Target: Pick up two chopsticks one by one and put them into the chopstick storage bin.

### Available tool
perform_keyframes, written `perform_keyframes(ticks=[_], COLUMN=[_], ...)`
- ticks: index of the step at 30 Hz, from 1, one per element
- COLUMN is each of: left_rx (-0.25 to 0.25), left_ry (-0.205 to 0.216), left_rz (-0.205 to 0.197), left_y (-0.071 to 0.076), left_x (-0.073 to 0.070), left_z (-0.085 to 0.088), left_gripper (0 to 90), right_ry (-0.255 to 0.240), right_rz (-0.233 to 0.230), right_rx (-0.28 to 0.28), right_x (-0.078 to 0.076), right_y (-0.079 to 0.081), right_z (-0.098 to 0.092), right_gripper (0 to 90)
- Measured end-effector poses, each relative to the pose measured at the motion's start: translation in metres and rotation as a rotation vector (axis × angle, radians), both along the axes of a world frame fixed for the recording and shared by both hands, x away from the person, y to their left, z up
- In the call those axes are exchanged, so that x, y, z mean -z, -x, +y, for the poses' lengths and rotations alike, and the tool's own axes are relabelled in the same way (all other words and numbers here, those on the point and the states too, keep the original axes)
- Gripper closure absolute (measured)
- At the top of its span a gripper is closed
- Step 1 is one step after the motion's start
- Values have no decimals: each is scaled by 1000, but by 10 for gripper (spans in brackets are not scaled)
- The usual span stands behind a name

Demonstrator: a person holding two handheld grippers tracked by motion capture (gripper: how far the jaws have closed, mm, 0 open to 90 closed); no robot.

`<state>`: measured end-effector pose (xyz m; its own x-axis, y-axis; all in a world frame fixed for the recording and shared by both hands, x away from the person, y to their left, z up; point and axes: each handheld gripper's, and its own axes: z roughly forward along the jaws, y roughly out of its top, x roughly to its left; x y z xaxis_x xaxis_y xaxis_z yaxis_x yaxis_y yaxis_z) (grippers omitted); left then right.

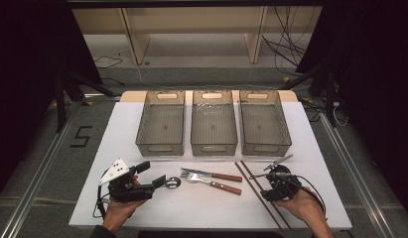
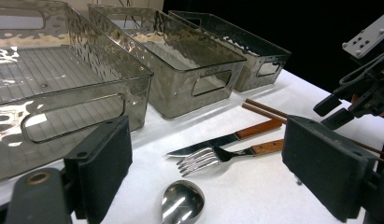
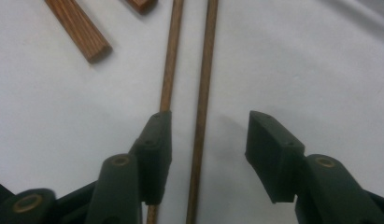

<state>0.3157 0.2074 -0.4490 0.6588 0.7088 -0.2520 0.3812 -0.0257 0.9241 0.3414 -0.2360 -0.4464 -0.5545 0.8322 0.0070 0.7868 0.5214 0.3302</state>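
Observation:
Two brown chopsticks [image 1: 255,184] lie side by side on the white table, running toward the front edge. My right gripper [image 1: 266,191] hangs over them, jaws apart. In the right gripper view one chopstick [image 3: 204,70] runs up between the jaws of my right gripper [image 3: 208,123] untouched, while the other chopstick [image 3: 172,60] passes under the left pad. My left gripper [image 1: 153,173] rests open at the front left, with a steel spoon [image 2: 182,203] lying on the table between the wide jaws of my left gripper [image 2: 206,172].
A fork [image 1: 201,179] and a knife [image 1: 211,174] with wooden handles lie between the spoon [image 1: 171,183] and the chopsticks. Three empty smoky plastic bins [image 1: 160,147] [image 1: 214,147] [image 1: 266,147] stand in a row behind them.

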Motion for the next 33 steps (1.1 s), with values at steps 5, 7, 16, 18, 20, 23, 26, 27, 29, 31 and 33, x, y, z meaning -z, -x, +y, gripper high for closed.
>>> perform_keyframes(ticks=[5, 7, 16, 18, 20, 23, 26, 27, 29, 31, 33], left_rx=[0, 1, 2, 4, 4, 3, 4, 4, 4, 6, 7], left_ry=[1, 0, 1, -2, 0, 1, 0, 0, 0, -1, -1], left_rz=[-1, -2, 0, -2, -2, 0, 1, 2, 1, 2, 0], left_y=[0, 0, 0, 0, 0, 0, 0, 0, 0, 0, 0], left_x=[0, 0, 0, 0, 0, 0, 0, 0, 0, 0, 0], left_z=[0, 0, -1, -1, -1, -1, -1, -1, -2, -2, -2], left_gripper=[156, 156, 156, 156, 156, 156, 156, 156, 156, 156, 156], right_ry=[20, 28, 73, 84, 101, 106, 108, 109, 112, 114, 112], right_rz=[41, 54, 109, 109, 116, 145, 165, 171, 186, 194, 199], right_rx=[-6, -10, -16, -16, -23, -23, -21, -21, -15, -3, 0], right_x=[4, 5, 7, 7, 7, 7, 7, 7, 7, 7, 7], right_y=[-1, -1, -2, -3, -4, -8, -12, -13, -16, -17, -18], right_z=[0, 0, 4, 5, 7, 8, 7, 8, 8, 9, 8], right_gripper=[598, 629, 750, 759, 772, 804, 819, 823, 836, 842, 848])
